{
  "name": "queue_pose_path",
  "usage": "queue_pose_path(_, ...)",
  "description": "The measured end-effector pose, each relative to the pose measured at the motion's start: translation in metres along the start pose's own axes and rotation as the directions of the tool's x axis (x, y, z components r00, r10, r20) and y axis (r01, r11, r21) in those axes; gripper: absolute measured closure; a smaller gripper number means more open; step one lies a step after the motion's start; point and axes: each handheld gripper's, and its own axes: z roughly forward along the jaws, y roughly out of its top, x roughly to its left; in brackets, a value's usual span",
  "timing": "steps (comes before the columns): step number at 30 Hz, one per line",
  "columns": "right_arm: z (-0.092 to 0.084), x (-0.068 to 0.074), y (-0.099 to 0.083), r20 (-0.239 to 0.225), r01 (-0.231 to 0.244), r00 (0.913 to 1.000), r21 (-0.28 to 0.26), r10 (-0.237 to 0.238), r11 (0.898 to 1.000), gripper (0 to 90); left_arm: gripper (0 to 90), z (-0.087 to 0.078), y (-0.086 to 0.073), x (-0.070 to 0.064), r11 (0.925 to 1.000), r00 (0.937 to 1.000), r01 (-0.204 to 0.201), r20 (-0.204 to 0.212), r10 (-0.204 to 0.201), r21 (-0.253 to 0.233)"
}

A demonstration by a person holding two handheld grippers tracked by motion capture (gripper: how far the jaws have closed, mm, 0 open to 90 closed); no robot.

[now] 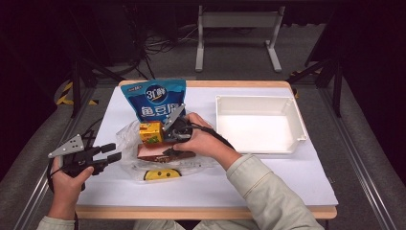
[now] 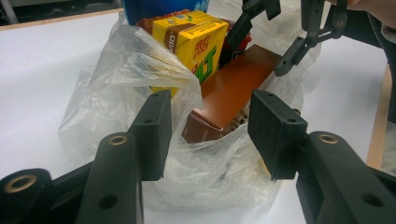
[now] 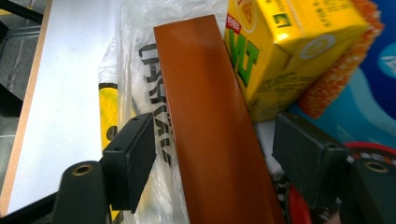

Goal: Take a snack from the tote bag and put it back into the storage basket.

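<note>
A clear plastic bag [image 1: 125, 140] [image 2: 126, 65] [image 3: 133, 56] lies on the white table. In it are a yellow drink carton [image 1: 151, 132] [image 2: 198, 39] [image 3: 285, 42] and a long brown box [image 1: 155, 153] [image 2: 233, 88] [image 3: 205, 107]. A blue snack bag [image 1: 154, 97] [image 3: 373, 98] lies just behind. My right gripper [image 1: 171, 143] [image 2: 261, 46] [image 3: 212, 158] is open, and its pads straddle the brown box without pressing it. My left gripper [image 1: 114, 152] [image 2: 208, 135] is open at the bag's left end, facing its mouth, with nothing between its pads.
An empty white tray [image 1: 261, 99] stands at the right of the table. An orange textured packet [image 3: 343, 65] lies against the carton. A yellow smiley print [image 1: 163, 175] shows at the bag's near edge. The table's front edge is close to both hands.
</note>
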Motion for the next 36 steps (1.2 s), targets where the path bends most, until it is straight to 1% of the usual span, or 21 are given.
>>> queue_pose_path(2,0.004,0.0,0.001,-0.004,0.01,0.9999,0.005,-0.01,1.0,30.4,50.3,0.0,0.0,0.0,1.0,1.0,-0.003,0.0,0.003,-0.002)
queue_pose_path(5,0.009,0.0,0.001,-0.004,0.013,0.9999,0.021,-0.013,1.0,30.1,50.0,0.0,0.0,0.0,1.0,1.0,-0.005,-0.003,0.005,0.001)
queue_pose_path(12,0.017,-0.002,0.001,0.002,0.033,0.9995,0.045,-0.033,0.998,28.7,49.4,0.0,0.0,0.0,1.0,1.0,-0.004,-0.003,0.004,0.004)
queue_pose_path(17,0.023,-0.002,0.0,0.003,0.04,0.9992,0.08,-0.04,0.996,29.0,49.2,0.0,0.0,0.0,1.0,1.0,-0.004,-0.004,0.004,0.0)
queue_pose_path(18,0.024,-0.002,0.001,0.006,0.051,0.9987,0.08,-0.051,0.995,29.2,49.2,0.0,0.0,0.0,1.0,1.0,0.0,-0.004,0.0,0.0)
queue_pose_path(20,0.025,-0.002,0.002,0.01,0.055,0.9984,0.087,-0.056,0.995,29.8,49.2,0.0,0.0,0.0,1.0,1.0,-0.002,-0.003,0.002,0.003)
queue_pose_path(23,0.026,-0.002,0.003,0.018,0.078,0.9966,0.109,-0.08,0.991,31.2,49.2,0.0,0.0,0.0,1.0,1.0,-0.002,-0.003,0.002,0.003)
queue_pose_path(26,0.026,-0.002,0.004,0.018,0.088,0.9958,0.113,-0.09,0.99,31.9,49.2,0.0,0.0,0.0,1.0,1.0,0.0,-0.003,0.0,0.0)
queue_pose_path(31,0.026,-0.002,0.005,0.011,0.099,0.9948,0.124,-0.101,0.987,32.0,49.2,0.0,0.0,0.001,1.0,1.0,-0.002,-0.001,0.002,0.005)
queue_pose_path(32,0.027,-0.002,0.005,0.013,0.109,0.9936,0.131,-0.112,0.985,32.3,49.1,0.0,0.0,0.0,1.0,1.0,0.0,0.001,0.0,0.006)
queue_pose_path(35,0.027,-0.002,0.006,0.013,0.121,0.9922,0.139,-0.124,0.983,33.8,49.1,0.0,0.0,0.0,1.0,1.0,0.002,0.0,-0.002,0.005)
queue_pose_path(36,0.028,-0.001,0.006,0.005,0.129,0.9914,0.146,-0.131,0.981,34.7,49.1,0.0,0.0,0.0,1.0,1.0,0.002,0.0,-0.002,0.005)
